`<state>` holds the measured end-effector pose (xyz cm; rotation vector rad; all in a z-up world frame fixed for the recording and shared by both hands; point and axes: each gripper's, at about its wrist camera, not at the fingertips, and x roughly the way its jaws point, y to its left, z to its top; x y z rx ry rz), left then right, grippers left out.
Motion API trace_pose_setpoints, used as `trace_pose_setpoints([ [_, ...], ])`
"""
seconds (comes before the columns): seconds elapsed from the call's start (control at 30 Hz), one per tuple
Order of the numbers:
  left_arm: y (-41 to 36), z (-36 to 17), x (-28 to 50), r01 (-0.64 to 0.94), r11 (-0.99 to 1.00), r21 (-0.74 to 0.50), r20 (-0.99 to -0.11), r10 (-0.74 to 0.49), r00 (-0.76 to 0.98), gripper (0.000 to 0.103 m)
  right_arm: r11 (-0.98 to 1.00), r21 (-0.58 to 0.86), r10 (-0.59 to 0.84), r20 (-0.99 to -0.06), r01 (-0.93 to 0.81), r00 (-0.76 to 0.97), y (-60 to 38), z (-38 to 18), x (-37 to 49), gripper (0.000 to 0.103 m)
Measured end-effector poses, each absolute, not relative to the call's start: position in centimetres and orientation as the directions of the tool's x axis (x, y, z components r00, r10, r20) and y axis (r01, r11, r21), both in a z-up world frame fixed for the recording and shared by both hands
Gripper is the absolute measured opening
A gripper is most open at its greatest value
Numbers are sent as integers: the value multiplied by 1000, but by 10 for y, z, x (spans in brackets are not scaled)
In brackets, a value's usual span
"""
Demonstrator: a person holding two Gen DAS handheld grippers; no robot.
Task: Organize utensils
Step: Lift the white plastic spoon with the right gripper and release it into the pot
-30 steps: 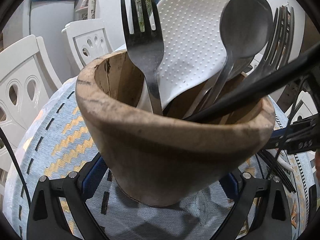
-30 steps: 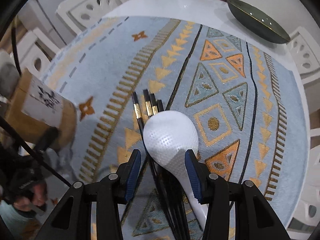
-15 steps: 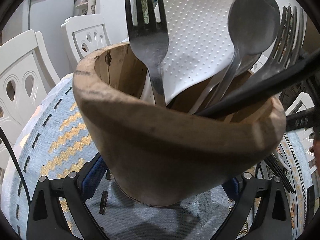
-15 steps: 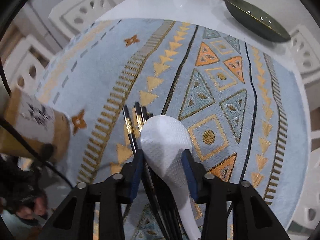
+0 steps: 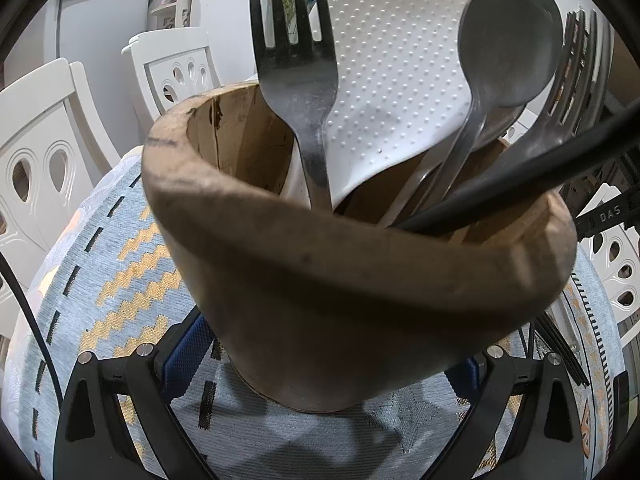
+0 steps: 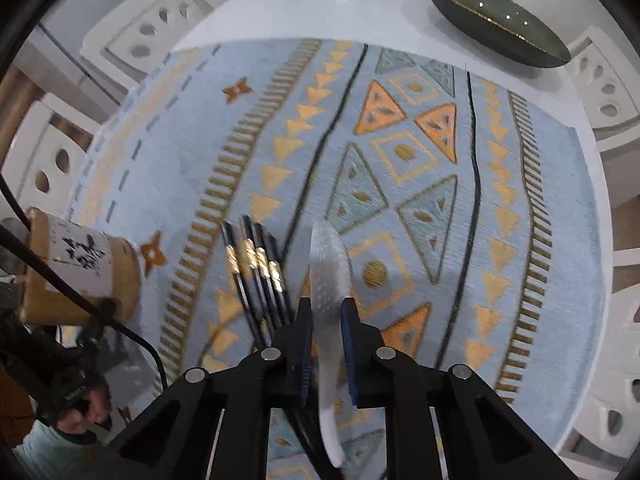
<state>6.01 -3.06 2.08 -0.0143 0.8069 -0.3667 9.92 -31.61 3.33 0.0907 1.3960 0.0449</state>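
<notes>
My left gripper [image 5: 328,364] is shut on the base of a wooden utensil holder [image 5: 360,280]. In the holder stand a fork [image 5: 296,80], a white dimpled paddle [image 5: 400,80], a spoon [image 5: 508,40] and a second fork [image 5: 576,60]. My right gripper [image 6: 326,312] points down at the tablecloth. Its jaws have just been closing and now pinch another white paddle [image 6: 326,264], which is turned on edge. Several black chopsticks with gold bands [image 6: 256,264] lie just left of it. The holder [image 6: 80,268] shows at the far left of the right wrist view.
A patterned blue and orange tablecloth [image 6: 400,152] covers the round white table. A dark bowl [image 6: 496,20] sits at the far edge. White chairs [image 5: 40,160] ring the table. A black cable [image 5: 520,176] crosses the holder's rim. A person's hand [image 6: 88,412] shows at the lower left.
The right jaws have come together on the white paddle, which has turned from flat to on edge and come up off the cloth. The holder in the left gripper has barely shifted.
</notes>
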Motion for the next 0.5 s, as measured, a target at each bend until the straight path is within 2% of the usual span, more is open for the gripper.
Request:
trace_pose_setpoints([
  [0.33,-31,21,60,315,937,-151,-703,-326,632,100,995,104,103,-994,11,46,-321,-5,137,12],
  [0.43,-31,21,61,315,937,-151,-703,-326,632,100,995,99,98,-993,11,68,-320,-6,139,9],
  [0.5,-31,21,60,315,937,-151,-703,-326,632,100,991,133,133,-979,-10,152,-317,12,135,9],
])
